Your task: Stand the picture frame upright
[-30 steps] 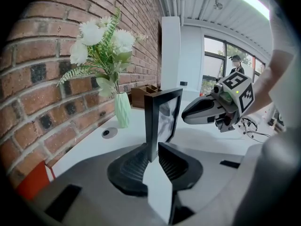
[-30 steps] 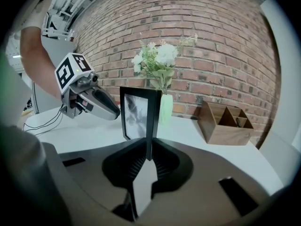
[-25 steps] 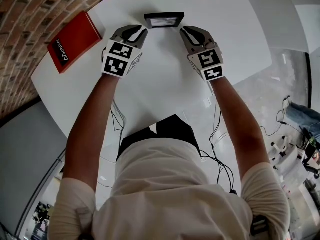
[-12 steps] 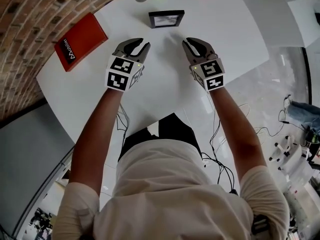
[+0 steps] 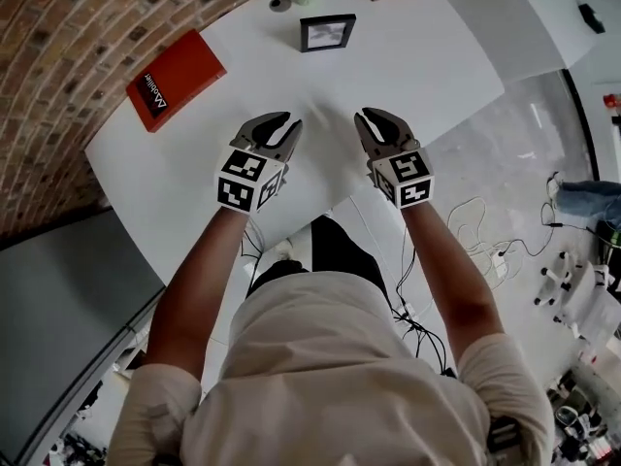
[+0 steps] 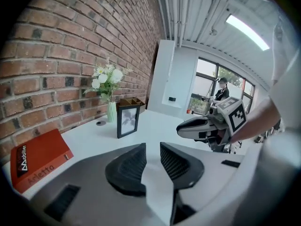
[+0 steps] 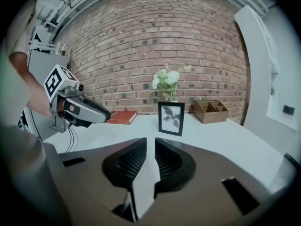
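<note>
Holding nothing in the left tool (image 6: 152,149), jaws a little apart; same in the right tool (image 7: 150,142), gap thinner. Seeing the picture frame (image 5: 327,33) standing upright on the surface (image 5: 417,56), well apart, by the flowers (image 7: 168,78). Keeping both tools clear, not bumping it over.

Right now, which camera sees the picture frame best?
The right gripper view: the picture frame faces it squarely, standing upright. The left gripper view shows the picture frame smaller, turned aside. The head view shows the picture frame tiny, from above.
</note>
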The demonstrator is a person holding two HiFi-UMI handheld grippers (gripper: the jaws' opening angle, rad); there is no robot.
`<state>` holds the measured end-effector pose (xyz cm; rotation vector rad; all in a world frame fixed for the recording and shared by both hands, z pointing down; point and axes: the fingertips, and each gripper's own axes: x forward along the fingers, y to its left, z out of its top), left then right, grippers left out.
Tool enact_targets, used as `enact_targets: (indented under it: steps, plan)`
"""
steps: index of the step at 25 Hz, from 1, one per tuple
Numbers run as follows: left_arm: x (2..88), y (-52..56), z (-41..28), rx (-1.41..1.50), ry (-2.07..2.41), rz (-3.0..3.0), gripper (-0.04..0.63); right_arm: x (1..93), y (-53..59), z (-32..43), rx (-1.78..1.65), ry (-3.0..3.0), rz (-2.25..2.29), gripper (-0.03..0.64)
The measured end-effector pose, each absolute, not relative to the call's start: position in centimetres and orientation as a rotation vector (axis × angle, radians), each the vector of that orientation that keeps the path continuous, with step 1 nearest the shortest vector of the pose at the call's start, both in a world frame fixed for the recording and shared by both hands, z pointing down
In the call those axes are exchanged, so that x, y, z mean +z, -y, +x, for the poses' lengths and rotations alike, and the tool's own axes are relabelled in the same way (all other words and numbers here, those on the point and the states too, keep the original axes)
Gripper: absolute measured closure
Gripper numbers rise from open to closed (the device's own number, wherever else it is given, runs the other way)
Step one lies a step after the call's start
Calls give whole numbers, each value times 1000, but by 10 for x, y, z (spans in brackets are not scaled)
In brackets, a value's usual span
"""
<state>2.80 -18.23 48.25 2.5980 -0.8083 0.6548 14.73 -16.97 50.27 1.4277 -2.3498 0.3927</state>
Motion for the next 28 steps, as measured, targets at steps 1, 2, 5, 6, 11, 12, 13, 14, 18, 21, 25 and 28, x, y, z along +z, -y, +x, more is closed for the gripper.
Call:
enact_targets:
  steps: [1,2,5,6,11,12,13,14,18,21,25,28]
  plan:
    - [477,173,25,636,793,2604,505,497,159,144,390,2346,1444,577]
    - [471,163,22,617,781,2610,508,492,148,141,388,2343,1461,577]
    - [456,133,9,565,754,2623,518,477,115,126,384,2348,1499,577]
    - [452,123,4,552,745,2625,518,473,104,121,384,2350,1504,577]
    - [433,64,-21,527,698,2613,548,453,47,93,395,2366,1507,577]
    - [429,51,-27,525,681,2609,553,449,36,87,406,2369,1508,577]
    - [425,38,-33,523,663,2605,568,445,24,80,422,2369,1506,577]
    - [422,25,-39,525,645,2603,579,442,12,74,437,2371,1503,577]
    - [407,-16,-58,530,588,2603,598,421,-28,51,451,2417,1507,578]
    - [396,-39,-69,514,552,2598,598,411,-55,37,457,2431,1497,594]
    - [388,-61,-82,504,524,2597,599,402,-82,27,470,2431,1504,600]
    - [385,-72,-92,506,517,2598,599,399,-94,21,482,2431,1516,600]
